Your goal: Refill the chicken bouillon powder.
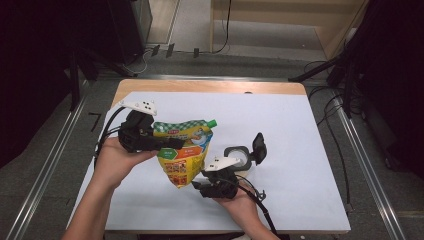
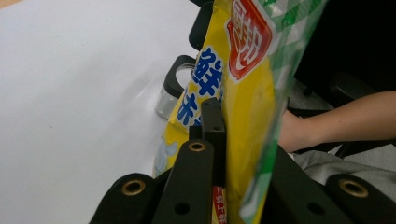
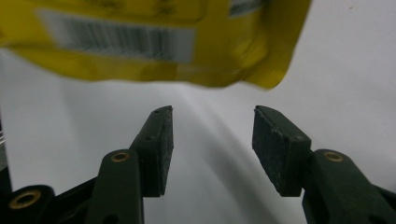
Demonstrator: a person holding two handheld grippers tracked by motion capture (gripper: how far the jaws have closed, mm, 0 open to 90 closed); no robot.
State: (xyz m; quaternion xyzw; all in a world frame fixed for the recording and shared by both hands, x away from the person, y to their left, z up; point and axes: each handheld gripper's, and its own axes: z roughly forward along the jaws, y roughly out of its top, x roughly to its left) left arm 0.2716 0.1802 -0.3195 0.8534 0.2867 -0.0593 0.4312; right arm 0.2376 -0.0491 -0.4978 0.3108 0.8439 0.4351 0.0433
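White table cover — grey floor

Table brightly lit, surroundings dark; soft shadows; nearby pouch blurred in right gripper view.

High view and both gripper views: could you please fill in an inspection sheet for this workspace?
Surface: white sheet over a wooden table.
Job's things: yellow pouch with green cap, held off the sheet; open jar, its black flip lid raised.
Clutter: nothing seen.
Grippers: left gripper shut on the pouch; right gripper open below the pouch's bottom corner, nothing between its pads.
Cables: black cable trails from each gripper; more on the floor.
Surroundings: grey floor, metal rails, dark stands.
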